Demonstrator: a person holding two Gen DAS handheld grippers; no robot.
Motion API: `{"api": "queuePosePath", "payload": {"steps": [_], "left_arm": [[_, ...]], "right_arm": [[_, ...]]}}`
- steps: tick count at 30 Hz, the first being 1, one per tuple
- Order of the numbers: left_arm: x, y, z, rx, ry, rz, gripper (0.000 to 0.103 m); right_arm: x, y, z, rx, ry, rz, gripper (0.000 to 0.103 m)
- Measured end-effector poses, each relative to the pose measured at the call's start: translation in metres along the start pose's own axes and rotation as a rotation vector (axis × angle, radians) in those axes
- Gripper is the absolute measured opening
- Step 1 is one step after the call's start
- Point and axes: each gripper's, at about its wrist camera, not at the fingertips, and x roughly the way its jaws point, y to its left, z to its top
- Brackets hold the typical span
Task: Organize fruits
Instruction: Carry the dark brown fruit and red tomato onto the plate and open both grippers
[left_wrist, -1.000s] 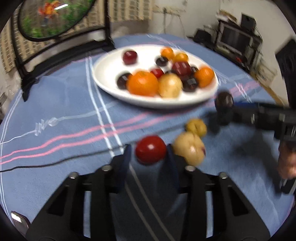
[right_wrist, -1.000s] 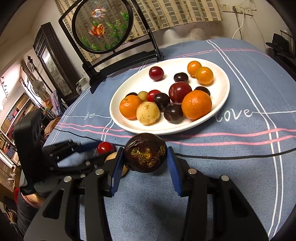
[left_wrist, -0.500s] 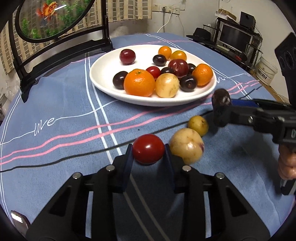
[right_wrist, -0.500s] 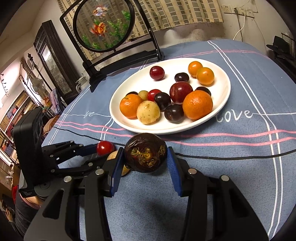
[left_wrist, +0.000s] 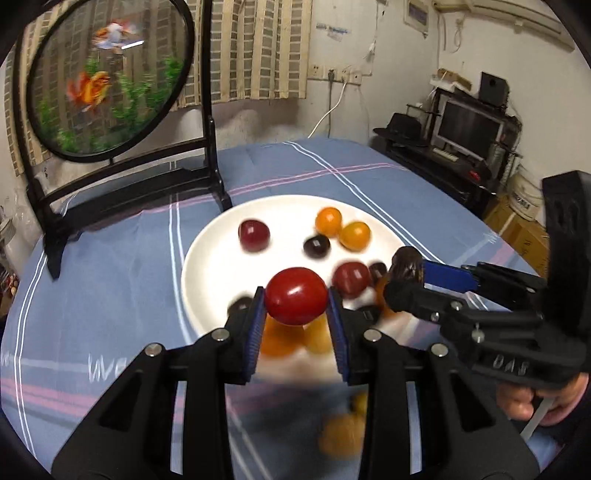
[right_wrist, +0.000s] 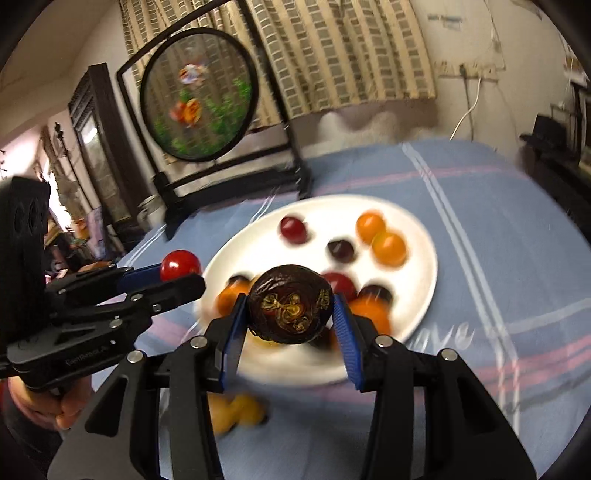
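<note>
My left gripper (left_wrist: 296, 301) is shut on a red tomato (left_wrist: 296, 300) and holds it in the air over the near rim of the white plate (left_wrist: 210, 258). My right gripper (right_wrist: 290, 308) is shut on a dark purple passion fruit (right_wrist: 290, 303), also raised above the plate (right_wrist: 421, 295). The plate holds several oranges, dark plums and red fruits. Each gripper shows in the other's view: the right one (left_wrist: 406, 264) beside the left, the left one (right_wrist: 181, 267) with the tomato. Two yellowish fruits (left_wrist: 341, 434) lie blurred on the cloth below.
A blue striped tablecloth (left_wrist: 110, 280) covers the round table. A black-framed round goldfish screen (left_wrist: 107, 85) stands at the back left behind the plate. A TV stand and boxes (left_wrist: 469, 140) are off the table to the right.
Both grippers have risen from the cloth with their fruits and moved forward over the plate. The two yellowish fruits stay on the cloth, now below the grippers.
</note>
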Motion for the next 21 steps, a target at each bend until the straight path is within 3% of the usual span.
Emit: {"api": "queuePosePath", "payload": {"steps": [7, 9, 10, 11, 16, 19, 21], "left_arm": [[0.046, 0.008, 0.022, -0.036, 0.077, 0.129, 0.034], [0.041, 0.008, 0.020, -0.041, 0.076, 0.185, 0.045], [0.035, 0.008, 0.018, -0.037, 0.068, 0.225, 0.067], [0.027, 0.007, 0.016, -0.034, 0.049, 0.264, 0.075], [-0.015, -0.001, -0.004, -0.045, 0.000, 0.337, 0.086], [-0.042, -0.001, -0.035, -0.083, -0.046, 0.337, 0.095], [-0.051, 0.004, -0.053, -0.118, -0.059, 0.319, 0.096]], "right_arm": [[0.039, -0.018, 0.020, 0.009, 0.068, -0.020, 0.047], [0.037, -0.019, 0.019, 0.026, 0.076, -0.024, 0.049], [0.032, -0.019, 0.018, 0.039, 0.074, -0.018, 0.049], [0.027, -0.019, 0.018, 0.043, 0.072, -0.007, 0.050], [-0.013, -0.005, 0.001, 0.037, 0.032, 0.039, 0.051], [-0.035, 0.007, -0.017, 0.025, 0.017, 0.066, 0.051], [-0.045, 0.015, -0.034, 0.009, 0.027, 0.084, 0.051]]}}
